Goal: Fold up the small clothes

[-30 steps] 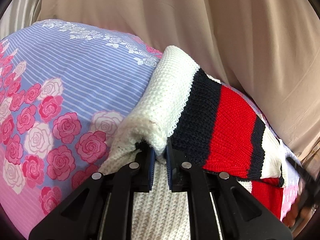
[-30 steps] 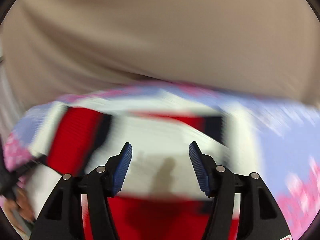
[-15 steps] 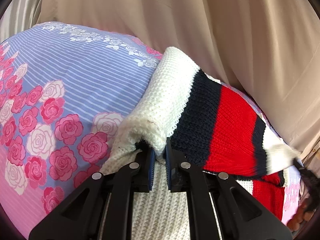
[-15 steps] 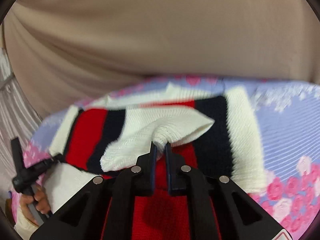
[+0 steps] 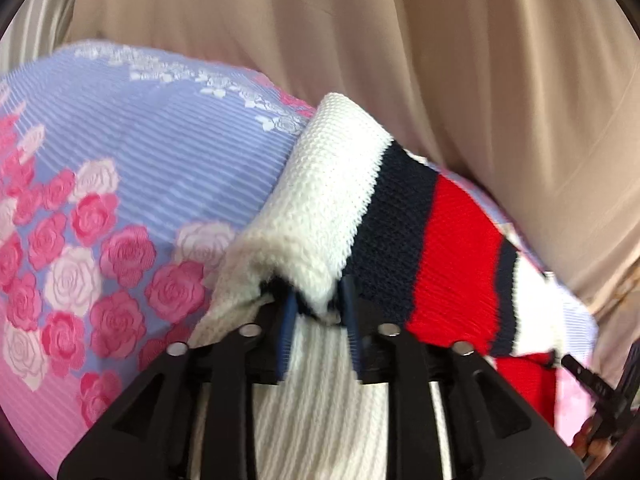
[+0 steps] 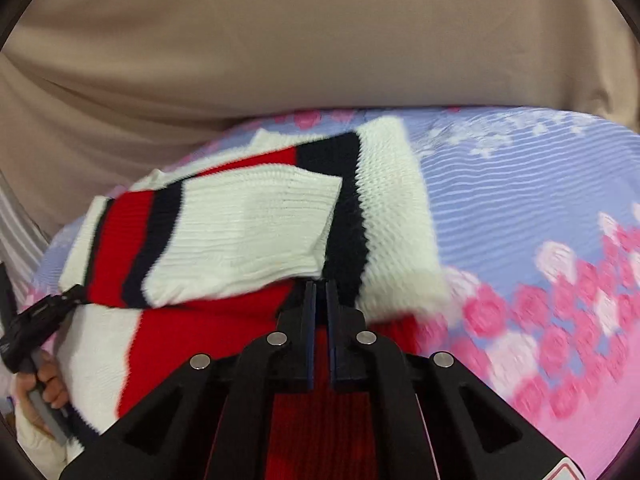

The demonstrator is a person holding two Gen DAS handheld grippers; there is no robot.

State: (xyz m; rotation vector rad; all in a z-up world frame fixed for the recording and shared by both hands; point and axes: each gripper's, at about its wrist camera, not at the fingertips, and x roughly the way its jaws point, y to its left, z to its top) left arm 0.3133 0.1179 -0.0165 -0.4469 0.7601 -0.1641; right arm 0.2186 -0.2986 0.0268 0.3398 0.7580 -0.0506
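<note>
A small knitted sweater [image 5: 400,224] with white, navy and red stripes lies on a flowered bedsheet [image 5: 120,184]. My left gripper [image 5: 318,312] has its jaws parted a little around a white folded edge of the sweater, which still sits between the pads. In the right wrist view the sweater [image 6: 248,232] lies with a white ribbed sleeve folded across its body. My right gripper [image 6: 320,288] has its jaws nearly together at the corner of that sleeve; whether cloth is pinched there I cannot tell. The left gripper [image 6: 28,320] shows at the left edge.
The bedsheet [image 6: 540,216] is blue-striped with pink and white roses and spreads beside the sweater. A beige curtain [image 5: 400,40] hangs close behind the bed. A person's hand [image 6: 44,384] holds the left gripper's handle.
My left gripper's jaws have opened slightly around the white fold. My right gripper closed from wide open onto the sleeve, and the sleeve now lies flatter across the sweater.
</note>
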